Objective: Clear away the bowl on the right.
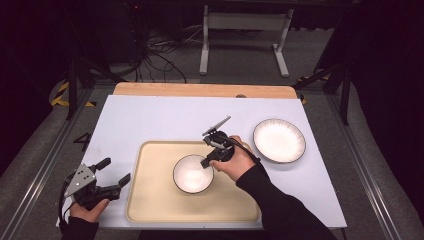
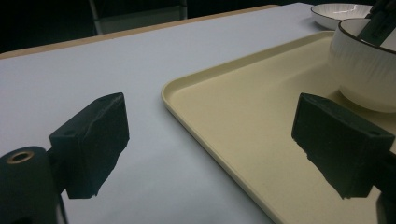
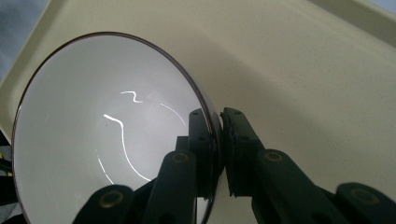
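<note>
A white bowl (image 1: 192, 173) with a dark rim is over the middle of the cream tray (image 1: 150, 200). My right gripper (image 1: 206, 161) is shut on the bowl's right rim, one jaw inside and one outside. In the right gripper view the bowl (image 3: 93, 130) hangs from my pinching gripper (image 3: 219, 149) above the tray floor (image 3: 303, 70). My left gripper (image 1: 116, 173) stands open at the tray's left edge with nothing between its jaws. Its own view shows the gripper (image 2: 210, 144) wide open over the tray rim (image 2: 187, 126), with the bowl (image 2: 364, 70) farther off.
A white plate (image 1: 279, 140) with a dark rim lies on the white mat (image 1: 150, 120) to the right of the tray. A wooden strip (image 1: 200, 90) runs along the table's far edge. Beyond it are a metal stand and cables on the floor.
</note>
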{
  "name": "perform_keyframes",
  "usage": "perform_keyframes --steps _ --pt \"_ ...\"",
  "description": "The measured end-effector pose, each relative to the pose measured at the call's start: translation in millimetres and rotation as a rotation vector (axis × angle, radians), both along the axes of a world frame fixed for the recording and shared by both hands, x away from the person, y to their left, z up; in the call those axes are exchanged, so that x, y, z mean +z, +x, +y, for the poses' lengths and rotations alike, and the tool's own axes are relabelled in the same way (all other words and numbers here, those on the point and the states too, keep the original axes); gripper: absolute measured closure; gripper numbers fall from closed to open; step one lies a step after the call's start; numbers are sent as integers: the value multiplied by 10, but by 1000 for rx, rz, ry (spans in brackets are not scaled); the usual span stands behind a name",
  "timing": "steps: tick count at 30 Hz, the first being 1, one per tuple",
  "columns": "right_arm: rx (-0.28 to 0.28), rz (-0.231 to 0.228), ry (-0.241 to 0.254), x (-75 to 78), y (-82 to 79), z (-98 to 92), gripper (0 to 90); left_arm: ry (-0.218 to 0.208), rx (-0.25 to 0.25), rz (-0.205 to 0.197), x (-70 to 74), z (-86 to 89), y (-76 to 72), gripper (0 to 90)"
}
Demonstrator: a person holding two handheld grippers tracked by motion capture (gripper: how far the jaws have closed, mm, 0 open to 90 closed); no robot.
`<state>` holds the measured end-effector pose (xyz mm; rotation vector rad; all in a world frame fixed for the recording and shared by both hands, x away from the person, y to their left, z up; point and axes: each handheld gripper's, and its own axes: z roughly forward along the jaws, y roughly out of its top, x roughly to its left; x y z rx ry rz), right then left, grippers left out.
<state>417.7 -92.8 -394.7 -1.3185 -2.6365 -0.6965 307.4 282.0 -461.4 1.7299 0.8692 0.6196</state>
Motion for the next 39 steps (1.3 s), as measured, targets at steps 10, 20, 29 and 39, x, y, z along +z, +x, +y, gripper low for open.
perform_keyframes --steps 10,20,29,39 --pt "11 14 -7 -83 12 26 820 -1 1 1 0 2 -3 119" --pt "30 3 -13 -90 9 31 811 0 -2 6 -1 -9 -2 119" --pt "70 -63 26 -30 -33 30 589 1 -6 9 -6 -22 13 119" --pt "113 -210 93 134 -102 -36 384 0 -5 12 -6 -19 14 119"
